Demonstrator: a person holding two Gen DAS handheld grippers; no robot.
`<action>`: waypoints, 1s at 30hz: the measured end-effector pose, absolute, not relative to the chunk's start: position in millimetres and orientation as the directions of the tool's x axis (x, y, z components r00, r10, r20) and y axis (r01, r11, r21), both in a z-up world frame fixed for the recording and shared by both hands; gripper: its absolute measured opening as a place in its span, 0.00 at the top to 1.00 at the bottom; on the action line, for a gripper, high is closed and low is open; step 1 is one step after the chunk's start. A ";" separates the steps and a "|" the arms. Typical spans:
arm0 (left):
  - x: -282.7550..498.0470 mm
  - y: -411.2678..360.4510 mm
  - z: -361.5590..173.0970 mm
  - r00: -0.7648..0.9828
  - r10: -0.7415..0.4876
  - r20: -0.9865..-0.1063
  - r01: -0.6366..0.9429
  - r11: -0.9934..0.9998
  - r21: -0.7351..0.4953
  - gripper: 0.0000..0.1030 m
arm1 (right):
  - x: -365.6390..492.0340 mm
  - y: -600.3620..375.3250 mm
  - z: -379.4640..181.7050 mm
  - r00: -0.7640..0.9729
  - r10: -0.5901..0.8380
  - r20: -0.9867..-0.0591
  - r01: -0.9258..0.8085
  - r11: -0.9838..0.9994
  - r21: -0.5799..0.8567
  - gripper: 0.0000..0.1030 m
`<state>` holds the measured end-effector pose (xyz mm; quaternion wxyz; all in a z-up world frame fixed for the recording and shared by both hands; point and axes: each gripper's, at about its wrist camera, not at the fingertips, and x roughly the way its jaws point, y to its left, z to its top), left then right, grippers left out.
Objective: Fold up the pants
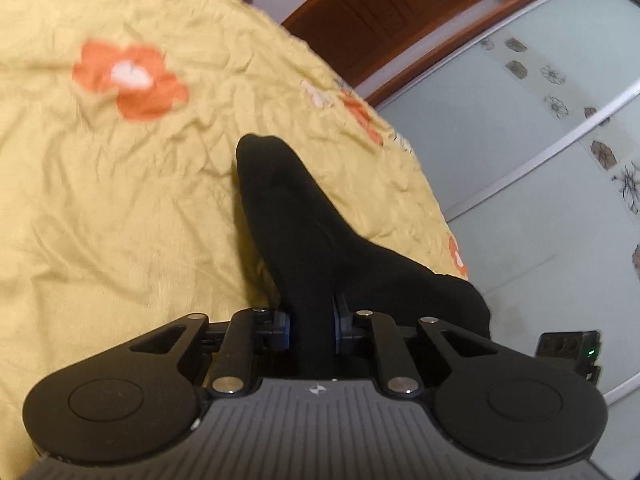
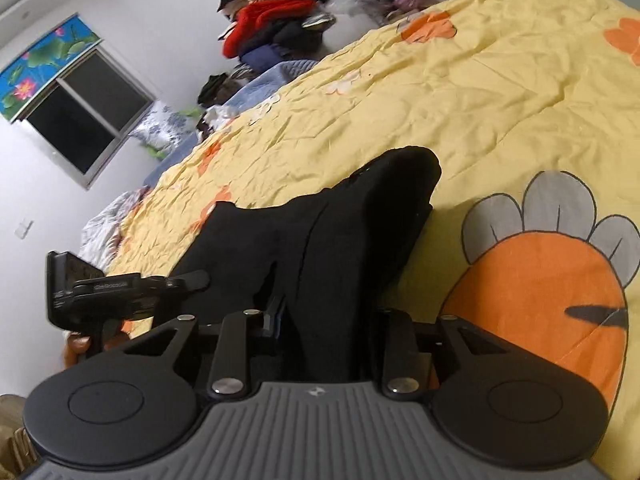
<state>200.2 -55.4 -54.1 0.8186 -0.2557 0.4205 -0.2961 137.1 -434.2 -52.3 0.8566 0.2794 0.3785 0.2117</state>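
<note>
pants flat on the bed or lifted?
Lifted and bunched: the black pants rise off the bedspread, clamped in both the left gripper and right gripper.

A wrinkled yellow bedspread (image 1: 120, 200) printed with orange flowers covers the bed. Beyond its right edge in the left wrist view stand pale sliding wardrobe doors (image 1: 520, 140) with dark flower motifs, and above them a reddish-brown wooden door (image 1: 400, 12). In the right wrist view a heap of clothes (image 2: 288, 20), black, red and white among them, is piled at the bed's far edge. A dark window (image 2: 88, 116) sits in the white wall beneath a lotus-print blind (image 2: 48, 64).
</note>
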 end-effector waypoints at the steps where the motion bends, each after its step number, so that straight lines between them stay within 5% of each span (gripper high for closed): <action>1: 195.8 -55.3 -47.6 0.490 -0.684 -0.540 0.290 0.713 -0.639 0.84 | 136.2 -428.9 -48.5 0.632 0.569 -0.526 -0.151 0.756 0.637 0.74; 9: 183.7 -11.8 13.2 0.649 -0.543 -0.533 0.339 0.833 -0.437 0.84 | 158.5 -370.3 -15.0 0.635 0.648 -0.420 -0.259 0.691 0.675 0.74; 13: 210.0 15.6 7.3 0.642 -0.420 -0.642 0.247 0.905 -0.346 0.81 | 188.4 -338.3 -18.6 0.631 0.640 -0.439 -0.261 0.707 0.657 0.75; 15: 227.8 22.8 -15.0 0.595 -0.334 -0.731 0.184 0.942 -0.280 0.66 | 203.6 -322.1 -25.6 0.658 0.514 -0.550 -0.182 0.818 0.546 0.72; 17: 227.4 34.3 -24.1 0.594 -0.308 -0.744 0.148 0.950 -0.275 0.59 | 205.8 -309.0 -29.7 0.678 0.380 -0.629 -0.121 0.902 0.414 0.55; 21: 207.2 32.0 2.4 0.726 -0.146 -0.672 0.114 0.989 -0.092 0.55 | 171.6 -294.8 -3.7 0.808 0.172 -0.563 -0.095 0.982 0.164 0.54; 24: 210.2 10.2 23.0 0.748 -0.188 -0.636 0.189 0.980 -0.068 0.36 | 176.4 -286.9 14.8 0.806 0.280 -0.521 -0.216 0.959 0.182 0.52; 26: 217.7 -7.6 27.4 0.735 -0.256 -0.628 0.243 0.964 -0.108 0.14 | 197.0 -276.1 15.5 0.741 0.394 -0.543 -0.294 0.918 0.266 0.51; 30: 238.2 -39.3 10.2 0.730 -0.201 -0.654 0.234 0.972 -0.038 0.12 | 239.0 -254.6 -12.3 0.681 0.349 -0.644 -0.258 0.937 0.235 0.52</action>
